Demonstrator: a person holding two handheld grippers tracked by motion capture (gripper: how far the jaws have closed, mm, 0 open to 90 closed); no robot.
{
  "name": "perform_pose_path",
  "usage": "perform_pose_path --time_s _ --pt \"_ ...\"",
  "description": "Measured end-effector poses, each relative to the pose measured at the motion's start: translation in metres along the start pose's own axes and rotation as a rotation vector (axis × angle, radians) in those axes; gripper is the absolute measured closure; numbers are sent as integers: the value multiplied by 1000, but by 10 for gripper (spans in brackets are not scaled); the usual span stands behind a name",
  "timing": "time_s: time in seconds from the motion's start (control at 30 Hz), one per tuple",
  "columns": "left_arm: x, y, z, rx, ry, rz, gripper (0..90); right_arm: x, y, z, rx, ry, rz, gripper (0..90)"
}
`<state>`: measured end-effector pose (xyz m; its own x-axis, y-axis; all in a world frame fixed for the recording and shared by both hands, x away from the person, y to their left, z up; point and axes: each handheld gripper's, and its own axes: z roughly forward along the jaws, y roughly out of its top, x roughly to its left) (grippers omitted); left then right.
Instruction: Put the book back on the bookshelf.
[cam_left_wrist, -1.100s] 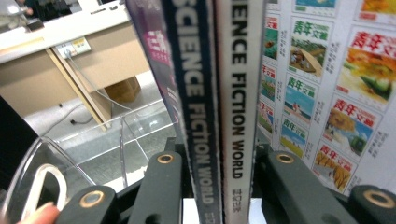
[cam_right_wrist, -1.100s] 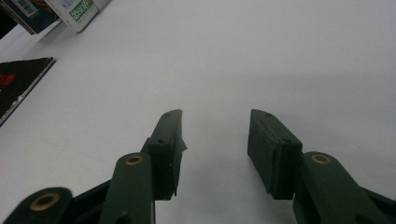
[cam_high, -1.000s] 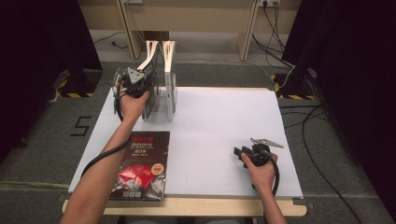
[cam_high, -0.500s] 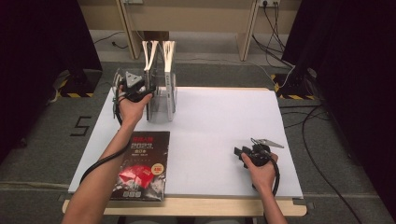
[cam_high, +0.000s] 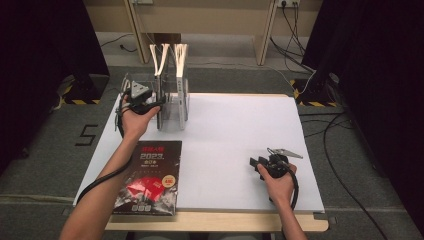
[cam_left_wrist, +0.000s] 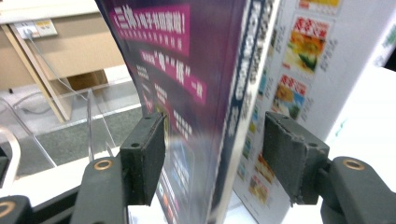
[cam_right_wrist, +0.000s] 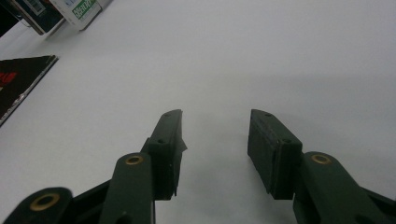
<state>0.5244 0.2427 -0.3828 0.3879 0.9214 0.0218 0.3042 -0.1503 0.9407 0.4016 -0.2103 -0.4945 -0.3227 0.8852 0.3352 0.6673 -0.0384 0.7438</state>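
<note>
The purple-covered magazine (cam_left_wrist: 196, 88) stands upright in the clear acrylic rack (cam_high: 172, 102) at the table's (cam_high: 240, 130) ten o'clock corner. It looks light, glossy and floppy, best pinched near the spine. The left gripper (cam_left_wrist: 212, 154), its jaws just opened, straddles it unclamped; the right gripper (cam_right_wrist: 215, 149) rests open at five o'clock.

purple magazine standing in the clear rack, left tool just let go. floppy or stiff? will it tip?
Probably floppy: the glossy purple-covered magazine bows along its height in the left gripper view. It may lean or slump, since the left tool has just been opening, with the magazine between the pads but unpressed. The clear acrylic rack likely stops a full tip. The glossy cover looks slippery.
</note>
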Motion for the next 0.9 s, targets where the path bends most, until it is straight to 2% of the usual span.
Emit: perform_pose_path --time_s 0.13,0.23,0.3,0.4,0.43,0.67,0.7,0.8,0.9 --pt "7 -9 -14 26 -19 -14 384 3 2 -2 -2 4 -1 555" --pt "17 -19 -24 63 -25 -31 387 6 6 -3 -2 8 -17 555" --pt "26 -29 -33 93 -33 -65 395 9 8 -3 2 11 -23 555" --pt "38 -41 -43 131 -21 -91 417 15 11 -4 4 18 -38 555" --pt "44 -48 -49 148 -17 -118 429 16 12 -4 5 20 -34 555" --pt "68 -82 -70 268 14 -183 606 29 18 0 13 42 -52 555" --pt "71 -87 -72 282 22 -200 632 30 19 1 13 44 -65 555" --pt "78 -104 -76 341 47 -261 732 33 20 3 24 46 -62 555" --pt "83 -118 -77 366 62 -284 811 34 20 5 27 49 -69 555"
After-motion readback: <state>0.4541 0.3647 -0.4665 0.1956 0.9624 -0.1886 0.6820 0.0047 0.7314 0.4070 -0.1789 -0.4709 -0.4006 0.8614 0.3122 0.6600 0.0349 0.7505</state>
